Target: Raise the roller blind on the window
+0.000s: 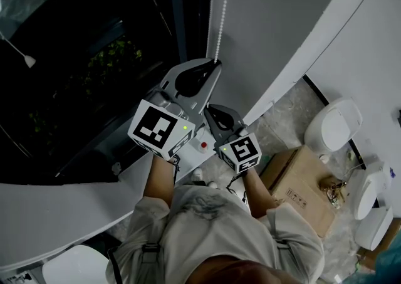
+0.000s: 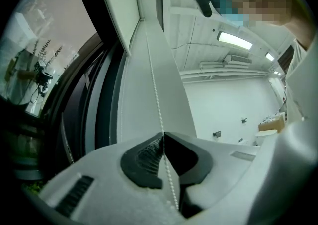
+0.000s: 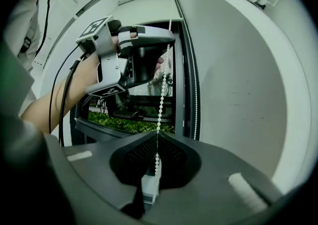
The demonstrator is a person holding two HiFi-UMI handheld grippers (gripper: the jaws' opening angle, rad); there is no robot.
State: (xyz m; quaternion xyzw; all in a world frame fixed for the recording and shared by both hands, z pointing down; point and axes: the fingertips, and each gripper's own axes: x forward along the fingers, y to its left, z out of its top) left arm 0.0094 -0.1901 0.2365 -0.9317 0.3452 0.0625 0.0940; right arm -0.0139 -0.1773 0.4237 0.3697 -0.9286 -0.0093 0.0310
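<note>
left gripper (image 2: 163,137) above, right gripper (image 3: 156,137) below, both jaws closed on the bead chain (image 2: 155,90) beside the roller blind (image 1: 276,13). risk: beads slipping through; skewed pull jamming the chain.

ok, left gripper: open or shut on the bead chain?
Shut on it: the left gripper has its jaw tips together, with the bead chain pinched between them.

Bead chain (image 1: 222,7): taken at the jaw tips of the left gripper (image 1: 215,64), strung upward from them. Right gripper (image 1: 210,111): held just below those jaws. Roller blind (image 1: 282,19): hung beyond them.
</note>
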